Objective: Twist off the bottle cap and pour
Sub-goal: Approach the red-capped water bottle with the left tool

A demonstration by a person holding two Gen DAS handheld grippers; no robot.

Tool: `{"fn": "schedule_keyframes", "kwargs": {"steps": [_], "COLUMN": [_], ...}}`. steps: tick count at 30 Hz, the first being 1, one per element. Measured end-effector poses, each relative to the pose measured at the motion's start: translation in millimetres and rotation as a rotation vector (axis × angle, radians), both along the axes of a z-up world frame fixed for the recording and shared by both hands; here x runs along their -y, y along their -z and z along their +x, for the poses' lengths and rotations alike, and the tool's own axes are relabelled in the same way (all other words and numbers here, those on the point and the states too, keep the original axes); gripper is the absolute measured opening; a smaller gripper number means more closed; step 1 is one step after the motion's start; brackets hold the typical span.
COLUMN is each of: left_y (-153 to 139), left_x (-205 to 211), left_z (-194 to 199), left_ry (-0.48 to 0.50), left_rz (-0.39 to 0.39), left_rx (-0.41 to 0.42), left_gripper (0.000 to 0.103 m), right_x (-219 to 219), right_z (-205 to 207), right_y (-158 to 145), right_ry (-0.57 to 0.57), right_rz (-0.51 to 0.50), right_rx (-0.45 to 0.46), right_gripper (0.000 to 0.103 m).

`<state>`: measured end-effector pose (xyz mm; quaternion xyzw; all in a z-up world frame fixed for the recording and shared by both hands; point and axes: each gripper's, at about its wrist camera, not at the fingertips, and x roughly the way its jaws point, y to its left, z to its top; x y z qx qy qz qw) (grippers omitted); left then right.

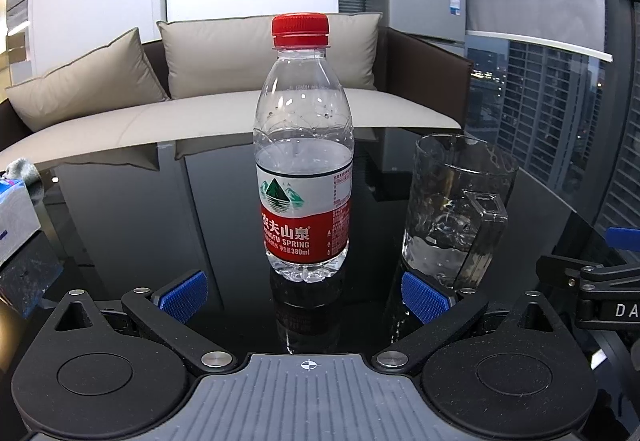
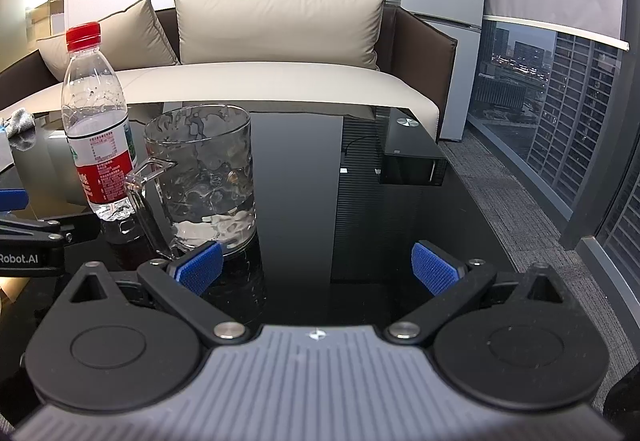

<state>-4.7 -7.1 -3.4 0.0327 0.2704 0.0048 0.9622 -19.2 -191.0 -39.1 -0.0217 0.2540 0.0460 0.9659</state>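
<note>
A clear water bottle [image 1: 304,177] with a red label and a red cap [image 1: 300,28] stands upright on the black glass table [image 1: 132,225], about half full. A clear glass mug [image 1: 456,209] with a handle stands to its right, with a little water in it. My left gripper [image 1: 305,295] is open and empty, just in front of the bottle, with a blue pad on either side. In the right wrist view the bottle [image 2: 98,121] and the mug [image 2: 204,177] stand at the left. My right gripper [image 2: 316,267] is open and empty, to the right of the mug.
A beige sofa with cushions [image 1: 224,81] runs behind the table. A tissue box [image 1: 16,217] and a grey cloth [image 1: 22,169] lie at the table's left edge. A fridge with a microwave [image 2: 444,13] stands at the back right. A window wall [image 2: 560,113] runs along the right.
</note>
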Motion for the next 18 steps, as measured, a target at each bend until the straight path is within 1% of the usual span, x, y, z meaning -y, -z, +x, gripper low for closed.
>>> {"fn": "schedule_keyframes", "kwargs": {"steps": [18], "left_y": [-0.4], "left_x": [-6.6], "left_z": [4.7], "left_ry": [-0.023], "left_rz": [-0.002], "left_rx": [-0.004], "left_gripper": [0.102], "right_x": [3.2], "right_z": [-0.2], "right_y": [-0.1], "right_ry": [0.003], "right_rz": [0.005], "right_rx": [-0.004], "right_gripper": [0.103]}}
